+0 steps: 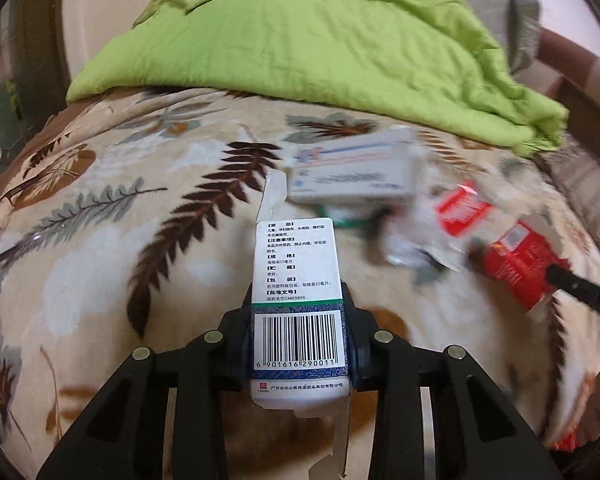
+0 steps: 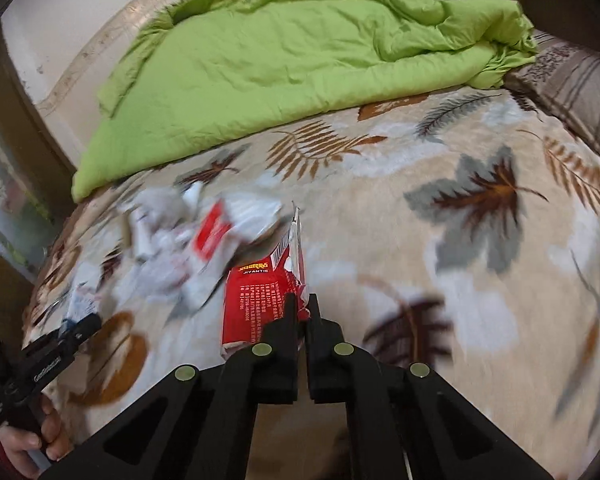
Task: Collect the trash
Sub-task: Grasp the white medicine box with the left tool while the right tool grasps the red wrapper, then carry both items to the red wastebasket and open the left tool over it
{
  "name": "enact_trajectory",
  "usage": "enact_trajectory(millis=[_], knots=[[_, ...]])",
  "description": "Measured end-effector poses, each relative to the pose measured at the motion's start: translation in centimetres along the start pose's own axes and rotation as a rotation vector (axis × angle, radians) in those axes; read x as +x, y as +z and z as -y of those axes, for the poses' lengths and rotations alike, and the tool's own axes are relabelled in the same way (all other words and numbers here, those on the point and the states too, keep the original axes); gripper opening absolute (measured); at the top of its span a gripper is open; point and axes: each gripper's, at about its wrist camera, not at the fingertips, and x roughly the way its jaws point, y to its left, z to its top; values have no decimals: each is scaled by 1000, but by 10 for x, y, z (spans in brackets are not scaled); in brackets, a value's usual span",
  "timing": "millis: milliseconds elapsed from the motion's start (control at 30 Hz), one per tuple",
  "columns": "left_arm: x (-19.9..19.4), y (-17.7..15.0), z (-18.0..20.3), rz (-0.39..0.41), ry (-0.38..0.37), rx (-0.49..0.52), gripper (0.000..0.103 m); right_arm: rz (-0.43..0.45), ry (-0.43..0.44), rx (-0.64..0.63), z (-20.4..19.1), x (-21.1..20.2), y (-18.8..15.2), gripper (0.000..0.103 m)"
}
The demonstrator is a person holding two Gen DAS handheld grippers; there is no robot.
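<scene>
**Both grippers loaded, pile still on the bed**

My left gripper (image 1: 298,312) is clamped on the white medicine box (image 1: 298,280), gripped low by the barcode so it stands clear. My right gripper (image 2: 302,308) pinches the red wrapper (image 2: 260,300) by its edge. The remaining trash pile (image 1: 380,200) lies mid-blanket (image 1: 100,240), near the green quilt's (image 1: 320,40) edge.

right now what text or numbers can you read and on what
"6 901616 290011", under the barcode on the white box in the left gripper
"JIVANTIC" on the red wrapper in the right gripper
Chinese print on both: too small to quote
Flat white box: blurred
</scene>
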Motion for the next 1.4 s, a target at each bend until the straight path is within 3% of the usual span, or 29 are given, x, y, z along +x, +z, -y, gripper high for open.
enact_trajectory(millis=[167,300,500,833,1400], knots=[[-41,-28,12,22,-50,53,34,74,33,-14,-15,-53,-35,4],[-62,-53,19,26,-55,73,34,79,48,-11,-20,-66,-61,4],[-73,-79,32,64,-1,133,34,102,35,-1,-17,-70,-65,4],[-67,-85,33,84,47,159,34,101,34,-1,-15,-71,-65,3],[-62,-83,32,86,33,149,34,75,13,-16,-18,-65,-65,3]])
